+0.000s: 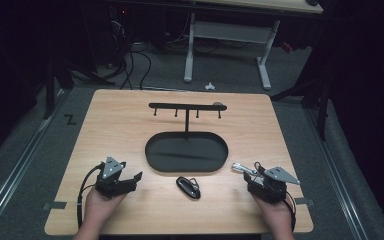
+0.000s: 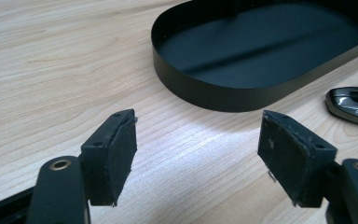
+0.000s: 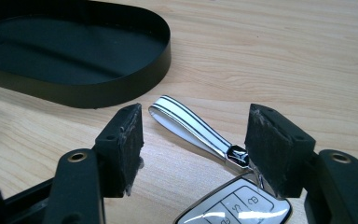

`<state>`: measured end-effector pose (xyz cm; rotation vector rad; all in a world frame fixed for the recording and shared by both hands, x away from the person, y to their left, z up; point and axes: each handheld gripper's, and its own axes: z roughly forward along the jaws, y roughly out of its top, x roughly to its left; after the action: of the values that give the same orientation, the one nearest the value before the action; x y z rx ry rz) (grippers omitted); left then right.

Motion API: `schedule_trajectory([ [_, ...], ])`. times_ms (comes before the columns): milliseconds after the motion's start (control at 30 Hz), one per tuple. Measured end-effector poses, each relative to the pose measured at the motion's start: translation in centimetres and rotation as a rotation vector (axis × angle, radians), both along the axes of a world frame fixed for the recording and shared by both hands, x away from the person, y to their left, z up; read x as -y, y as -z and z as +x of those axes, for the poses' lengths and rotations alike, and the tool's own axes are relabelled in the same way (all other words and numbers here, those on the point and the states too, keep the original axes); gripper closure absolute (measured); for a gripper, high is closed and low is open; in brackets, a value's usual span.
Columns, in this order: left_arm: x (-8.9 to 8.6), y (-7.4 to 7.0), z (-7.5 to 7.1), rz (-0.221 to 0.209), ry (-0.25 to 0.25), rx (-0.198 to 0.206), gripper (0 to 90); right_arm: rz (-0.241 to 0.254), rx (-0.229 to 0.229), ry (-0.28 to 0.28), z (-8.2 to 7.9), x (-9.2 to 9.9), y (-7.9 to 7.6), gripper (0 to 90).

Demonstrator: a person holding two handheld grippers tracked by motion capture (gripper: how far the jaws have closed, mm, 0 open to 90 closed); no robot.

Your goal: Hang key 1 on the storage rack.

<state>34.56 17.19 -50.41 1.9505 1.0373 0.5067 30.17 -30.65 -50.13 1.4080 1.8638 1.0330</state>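
The right gripper (image 3: 193, 140) stands open over a white key fob (image 3: 235, 207) and strap (image 3: 191, 125). The left gripper (image 2: 198, 149) gapes, nothing between. The black oval tray (image 1: 152, 142) looks bare; a dark fob (image 1: 187, 186) lies just before it.

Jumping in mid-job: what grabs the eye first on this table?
The black oval tray with its hook stand sits mid-table. Just in front of it lies a dark key fob. A white key fob with a strap lies between the open jaws of the right hand-held gripper; the left hand-held gripper gapes over bare wood.
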Motion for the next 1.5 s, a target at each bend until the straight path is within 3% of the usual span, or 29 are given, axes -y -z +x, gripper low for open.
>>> schedule_trajectory([
  [633, 0.0, 0.2, 0.2, 0.025, -0.012, -0.010, 29.1, 0.005, -0.010, 0.013, 0.1, 0.4, -0.1, 37.4],
  [767, -0.1, -0.4, -0.1, 0.031, -0.017, -0.022, 28.9, 0.000, -0.006, 0.016, 0.0, 0.3, -0.2, 37.3],
  [867, 0.0, -0.9, -0.5, 0.058, -0.009, -0.032, 27.4, -0.004, -0.001, 0.012, 0.0, 0.3, -0.3, 37.4],
  [933, 0.0, -0.4, -1.0, 0.110, -0.008, -0.027, 24.6, -0.008, -0.001, 0.007, -0.1, 0.2, -0.4, 37.4],
  [1067, -0.7, 0.8, -1.0, 0.057, -0.015, -0.066, 20.8, -0.013, -0.020, -0.019, 0.1, -0.2, -0.1, 38.1],
  [1200, -0.7, 0.5, -0.7, 0.072, -0.019, -0.025, 22.3, -0.026, -0.027, -0.037, 0.1, -0.9, -0.2, 38.3],
  [1267, -0.8, 0.6, -0.7, 0.062, -0.017, -0.030, 25.1, -0.027, -0.029, -0.048, 0.1, -1.3, -0.3, 38.2],
  [1500, -1.3, 1.0, -0.9, 0.093, -0.011, -0.041, 27.5, -0.041, -0.046, -0.085, 0.0, -2.8, -0.3, 37.4],
])
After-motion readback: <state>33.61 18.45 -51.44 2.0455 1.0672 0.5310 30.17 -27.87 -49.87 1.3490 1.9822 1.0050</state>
